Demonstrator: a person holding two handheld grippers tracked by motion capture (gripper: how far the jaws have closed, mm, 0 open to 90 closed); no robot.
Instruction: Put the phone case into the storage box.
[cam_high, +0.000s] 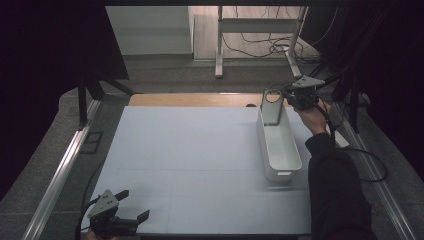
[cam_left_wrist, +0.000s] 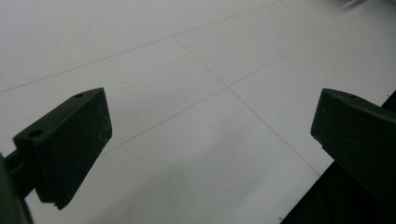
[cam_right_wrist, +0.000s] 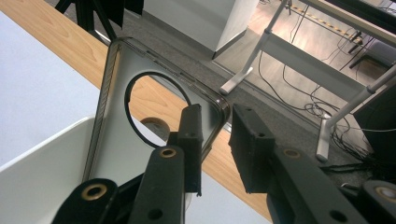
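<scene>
A long white bin (cam_high: 292, 173) lies lengthwise on the right side of the white table top (cam_high: 190, 150). A translucent grey phone case (cam_high: 272, 111) with a round cut-out stands upright in the bin's far end, leaning on its end wall. My right gripper (cam_high: 287, 93) reaches the case's top right corner from the right. In the right gripper view the case (cam_right_wrist: 112, 135) has its rim between the jaws of the right gripper (cam_right_wrist: 217, 116), with a gap on each side, so they are open. My left gripper (cam_high: 134, 205) is open near the front left corner, with bare table top (cam_left_wrist: 210, 70) between its jaws.
A wooden strip (cam_high: 195, 100) borders the table's far edge. Metal rails (cam_high: 60, 172) run along both sides. Beyond the table stand a white desk frame (cam_high: 219, 45) and loose cables (cam_high: 270, 45) on the floor. A cable (cam_high: 372, 165) trails from the right gripper.
</scene>
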